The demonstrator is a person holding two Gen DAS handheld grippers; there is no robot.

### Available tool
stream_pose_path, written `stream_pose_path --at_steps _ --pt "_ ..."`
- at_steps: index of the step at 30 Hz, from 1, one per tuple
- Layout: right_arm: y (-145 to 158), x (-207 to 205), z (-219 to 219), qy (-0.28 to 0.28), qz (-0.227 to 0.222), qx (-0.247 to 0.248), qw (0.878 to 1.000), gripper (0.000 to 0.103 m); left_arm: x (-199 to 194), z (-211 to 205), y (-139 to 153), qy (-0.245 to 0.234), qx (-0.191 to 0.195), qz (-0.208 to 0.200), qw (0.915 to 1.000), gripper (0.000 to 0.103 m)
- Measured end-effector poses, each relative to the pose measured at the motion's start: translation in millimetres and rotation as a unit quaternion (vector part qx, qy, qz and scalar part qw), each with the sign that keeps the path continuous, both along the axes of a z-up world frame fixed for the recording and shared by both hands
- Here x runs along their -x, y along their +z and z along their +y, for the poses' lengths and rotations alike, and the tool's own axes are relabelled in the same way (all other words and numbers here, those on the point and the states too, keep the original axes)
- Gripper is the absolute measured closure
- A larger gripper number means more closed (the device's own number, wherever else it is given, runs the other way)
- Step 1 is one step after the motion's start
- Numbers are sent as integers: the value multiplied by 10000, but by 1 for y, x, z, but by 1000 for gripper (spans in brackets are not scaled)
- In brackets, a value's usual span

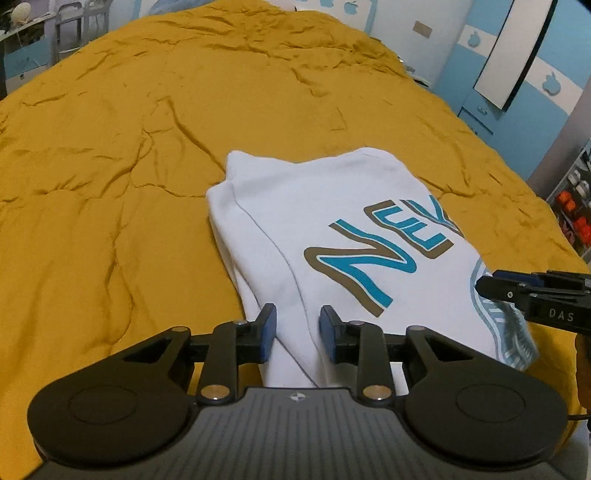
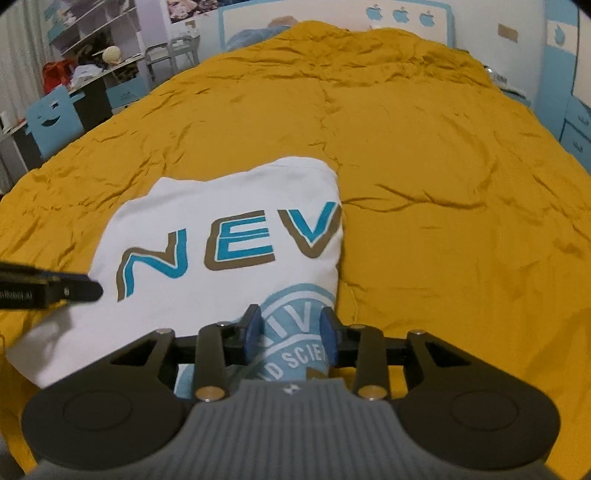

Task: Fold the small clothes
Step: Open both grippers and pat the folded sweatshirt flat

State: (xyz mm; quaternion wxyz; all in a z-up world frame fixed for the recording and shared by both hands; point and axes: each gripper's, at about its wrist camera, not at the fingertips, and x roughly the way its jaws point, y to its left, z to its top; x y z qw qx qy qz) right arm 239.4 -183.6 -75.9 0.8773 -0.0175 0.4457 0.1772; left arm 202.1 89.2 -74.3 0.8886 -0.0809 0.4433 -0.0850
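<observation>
A white shirt [image 1: 295, 206] with teal and brown letters lies folded on a mustard bedspread [image 1: 129, 129]. My left gripper [image 1: 297, 328] hovers over the shirt's near left edge. Its jaws stand apart, and flat white cloth shows in the gap with the pads clear of it. In the right wrist view the shirt [image 2: 221, 199] shows a round pale-blue print near its front right corner. My right gripper [image 2: 291, 328] stands open over that print, pads not pressing the cloth. Each gripper's tip reaches into the other's view: the right gripper [image 1: 487, 287] and the left gripper [image 2: 90, 290].
The wrinkled bedspread [image 2: 443, 184] stretches far beyond the shirt on every side. A desk and chair [image 2: 74, 96] stand past the bed's left edge. Blue drawers [image 2: 576, 125] line the right wall, and a headboard with apple shapes [image 2: 402, 14] is at the far end.
</observation>
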Motion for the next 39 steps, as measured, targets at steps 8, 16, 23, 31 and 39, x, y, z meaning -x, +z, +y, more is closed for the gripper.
stream_pose_path --at_steps 8,16,23,31,39 --pt "27 24 -5 -3 -247 -33 9997 73 33 -1 25 -59 -77 -329 9994 69" --pt "45 73 -2 403 -529 -249 9975 73 77 -21 38 -344 -93 -654 9972 69" --pt "8 88 -6 331 -361 126 9987 77 87 -37 7 -326 -584 -306 9973 70" --pt "-25 100 -7 301 -216 207 9991 77 96 -33 -29 -336 -702 -67 9969 72" --pt "-13 95 -12 248 -98 115 9996 76 100 -35 -8 -360 -741 -316 9961 71"
